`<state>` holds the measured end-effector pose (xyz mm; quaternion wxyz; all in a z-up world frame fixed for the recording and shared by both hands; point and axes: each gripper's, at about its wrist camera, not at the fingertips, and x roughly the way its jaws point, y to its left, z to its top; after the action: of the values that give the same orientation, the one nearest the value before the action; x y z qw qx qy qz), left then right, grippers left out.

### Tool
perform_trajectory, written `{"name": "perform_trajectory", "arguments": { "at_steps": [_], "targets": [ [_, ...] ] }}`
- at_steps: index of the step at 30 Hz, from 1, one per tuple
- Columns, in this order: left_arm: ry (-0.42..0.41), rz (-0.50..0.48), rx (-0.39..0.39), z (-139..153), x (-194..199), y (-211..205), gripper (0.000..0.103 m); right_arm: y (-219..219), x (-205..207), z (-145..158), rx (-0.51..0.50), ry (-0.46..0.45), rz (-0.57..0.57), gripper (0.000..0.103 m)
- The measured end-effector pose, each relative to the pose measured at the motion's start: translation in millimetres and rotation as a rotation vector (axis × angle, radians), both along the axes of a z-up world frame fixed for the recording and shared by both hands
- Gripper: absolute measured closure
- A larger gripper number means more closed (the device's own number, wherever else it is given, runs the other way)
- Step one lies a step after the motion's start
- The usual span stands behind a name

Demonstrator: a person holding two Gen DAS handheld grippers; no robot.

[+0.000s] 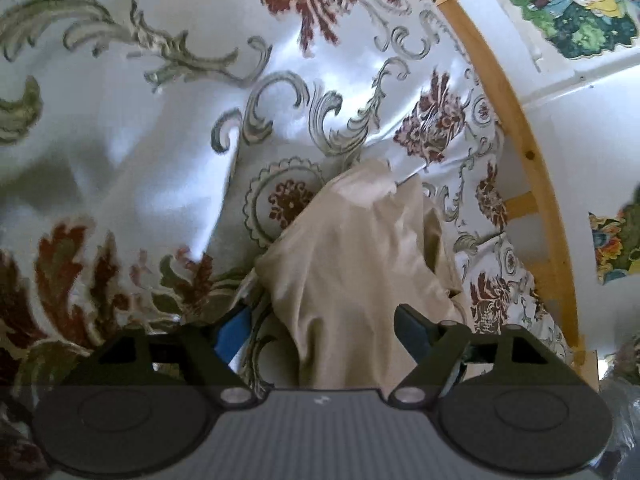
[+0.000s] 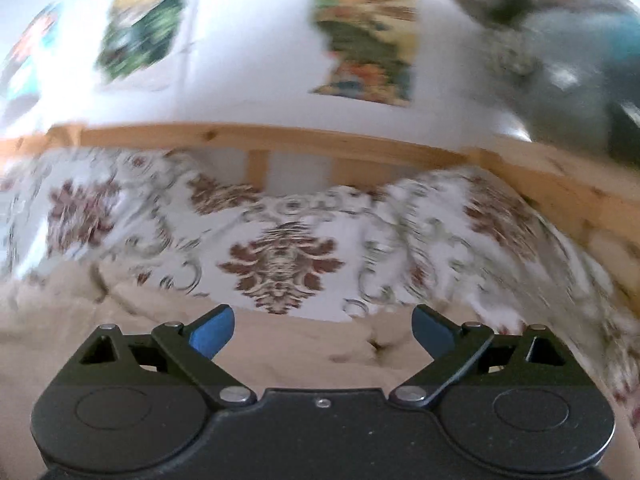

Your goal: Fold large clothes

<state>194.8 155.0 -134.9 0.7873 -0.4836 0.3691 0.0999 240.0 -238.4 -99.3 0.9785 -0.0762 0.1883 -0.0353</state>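
Note:
A beige garment [image 1: 360, 248] lies bunched on a white floral bedspread [image 1: 168, 152]. In the left wrist view my left gripper [image 1: 320, 332] is open, its blue pads wide apart, and the cloth runs between them without being clamped. In the right wrist view the same beige garment [image 2: 280, 352] spreads flat under my right gripper [image 2: 322, 330], which is open and empty just above it. That view is blurred by motion.
A wooden bed rail [image 1: 516, 120] borders the bed on the right; it also shows in the right wrist view [image 2: 280, 140] along the far edge. Colourful posters [image 2: 368, 32] hang on the white wall behind. Grey and teal things [image 2: 560, 60] sit at the upper right.

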Motion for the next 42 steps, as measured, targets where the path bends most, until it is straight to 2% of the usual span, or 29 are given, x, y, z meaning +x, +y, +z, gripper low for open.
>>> {"name": "perform_trajectory", "arguments": {
  "at_steps": [2, 3, 5, 8, 10, 15, 18, 22, 25, 27, 28, 30, 31, 32, 34, 36, 38, 40, 42],
  "targets": [
    [0.013, 0.003, 0.032, 1.8, -2.0, -1.0, 0.024, 3.3, 13.4, -10.6, -0.031, 0.042, 0.014, 0.008],
    [0.034, -0.001, 0.057, 1.8, -1.8, -2.9, 0.032, 3.7, 18.7, -18.9, -0.035, 0.084, 0.023, 0.008],
    [0.08, -0.028, 0.12, 0.4, -0.3, -8.5, 0.039, 5.4, 29.5, -39.0, -0.05, 0.179, 0.03, 0.008],
    [0.061, -0.029, 0.14, 1.6, -3.4, -11.6, 0.041, 9.3, 26.9, -51.3, -0.078, 0.153, 0.025, 0.007],
    [0.037, -0.021, 0.122, 0.9, -3.1, -10.8, 0.041, 10.1, 26.5, -51.9, -0.083, 0.151, 0.026, 0.007],
    [0.059, -0.019, -0.02, -14.5, -0.2, -6.5, 0.028, 8.4, 26.2, -50.0, -0.059, 0.131, 0.016, 0.007],
    [0.045, -0.013, -0.07, -16.2, 0.5, -6.9, 0.024, 11.3, 10.6, -42.3, -0.071, 0.043, -0.005, 0.008],
    [0.021, -0.038, -0.021, -9.0, 5.1, -17.5, 0.025, 17.5, 6.6, -33.0, -0.082, -0.023, 0.029, 0.007],
    [0.013, -0.044, 0.061, -1.8, 7.7, -24.1, 0.027, 22.5, 15.5, -40.1, -0.108, 0.036, 0.073, 0.002],
    [0.029, -0.048, 0.083, -1.7, 9.6, -26.7, 0.032, 25.2, 21.8, -52.5, -0.126, 0.103, 0.088, 0.001],
    [0.035, -0.053, 0.08, -2.9, 10.2, -27.0, 0.035, 25.8, 21.7, -54.8, -0.128, 0.096, 0.086, 0.001],
    [0.03, -0.064, 0.068, -4.7, 10.7, -27.4, 0.048, 26.5, 23.2, -55.5, -0.129, 0.098, 0.086, 0.001],
    [0.023, -0.067, 0.072, -4.4, 10.4, -26.6, 0.051, 26.3, 23.4, -55.2, -0.126, 0.098, 0.085, 0.001],
    [0.014, -0.072, 0.083, -2.9, 10.6, -27.3, 0.058, 26.1, 21.8, -54.1, -0.124, 0.086, 0.083, 0.001],
    [0.005, -0.073, 0.106, 0.3, 10.1, -28.8, 0.066, 26.5, 12.4, -51.0, -0.125, 0.027, 0.075, 0.008],
    [-0.006, -0.073, 0.12, 2.0, 9.7, -30.0, 0.08, 24.3, 6.3, -41.9, -0.109, -0.051, 0.046, 0.007],
    [-0.022, -0.079, 0.14, 3.9, 9.0, -31.2, 0.089, 21.1, 8.7, -32.1, -0.1, -0.085, 0.005, 0.003],
    [-0.052, -0.089, 0.161, 8.2, 7.9, -34.7, 0.095, 16.6, 18.0, -25.9, -0.1, -0.078, -0.021, 0.002],
    [-0.094, -0.112, 0.191, 14.7, 6.2, -39.7, 0.098, 12.5, 29.5, -30.3, -0.092, -0.008, -0.021, 0.004]
  ]
}}
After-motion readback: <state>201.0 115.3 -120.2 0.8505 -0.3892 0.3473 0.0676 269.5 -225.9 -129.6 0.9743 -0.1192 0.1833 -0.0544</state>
